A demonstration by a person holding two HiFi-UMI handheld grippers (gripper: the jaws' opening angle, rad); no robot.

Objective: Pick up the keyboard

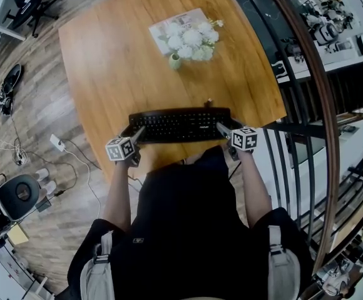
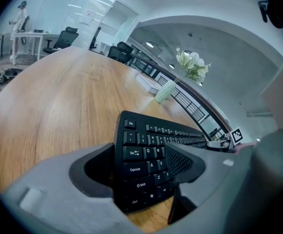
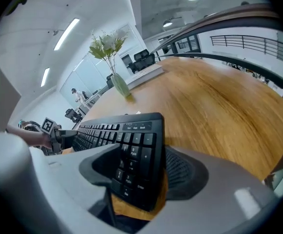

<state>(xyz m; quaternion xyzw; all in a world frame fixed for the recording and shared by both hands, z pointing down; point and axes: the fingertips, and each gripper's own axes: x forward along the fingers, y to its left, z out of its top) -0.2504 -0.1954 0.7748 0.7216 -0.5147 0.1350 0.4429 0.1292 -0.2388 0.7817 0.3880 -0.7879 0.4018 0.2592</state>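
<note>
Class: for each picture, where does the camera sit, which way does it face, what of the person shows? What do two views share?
Head view: on the head, steeply down at table; arms, torso show.
Left gripper view: on left gripper, along keyboard from its Esc end; own jaws.
Right gripper view: on right gripper, from the keypad end; own jaws.
Shared: flower vase.

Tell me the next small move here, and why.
Probably raise both grippers together, kept level. The left gripper and right gripper each clamp one end of the keyboard, which seems to lie flat near the front edge of the table, so an even lift should avoid tilting it.
</note>
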